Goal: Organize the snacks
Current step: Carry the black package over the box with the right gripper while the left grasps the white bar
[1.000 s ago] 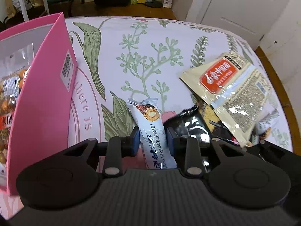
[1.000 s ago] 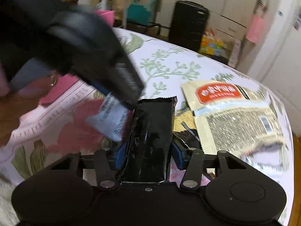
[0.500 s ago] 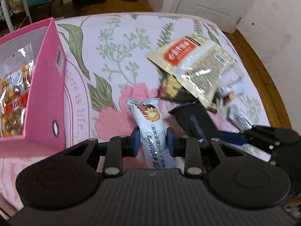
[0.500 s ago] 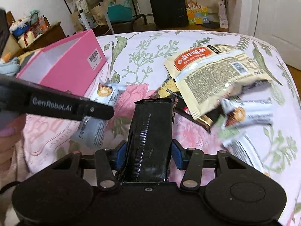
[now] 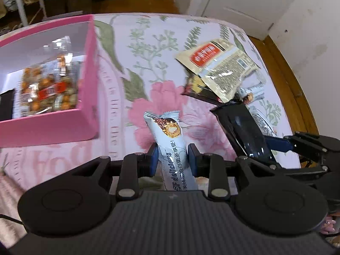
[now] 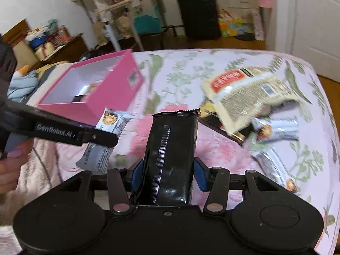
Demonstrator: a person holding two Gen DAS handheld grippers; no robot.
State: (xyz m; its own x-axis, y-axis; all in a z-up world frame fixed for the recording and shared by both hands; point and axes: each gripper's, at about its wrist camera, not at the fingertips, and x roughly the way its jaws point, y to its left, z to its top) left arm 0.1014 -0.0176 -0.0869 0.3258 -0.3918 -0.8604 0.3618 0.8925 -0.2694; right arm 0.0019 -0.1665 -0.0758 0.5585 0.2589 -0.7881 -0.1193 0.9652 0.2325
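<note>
The left gripper [image 5: 172, 156] is closed to a narrow gap around a pale blue snack bar [image 5: 170, 140], its blue pads pressed on both sides of the wrapper, which sticks up toward twelve o'clock above the flowered tablecloth [image 5: 148, 42]. The right gripper [image 6: 167, 172] is pinched the same way on a black snack packet [image 6: 172, 148], held upright between its pads.

From the left wrist view, the pink box [image 5: 51, 125] sits at about ten o'clock, with a clear bag of orange and brown snacks [image 5: 48, 89] inside it. At about one o'clock lies a beige pouch with a red label [image 5: 218, 68], resting on a dark wrapper [image 5: 197, 89] with more small bars around it. The black packet shows at three o'clock, beside the pale blue bar but apart from it.
</note>
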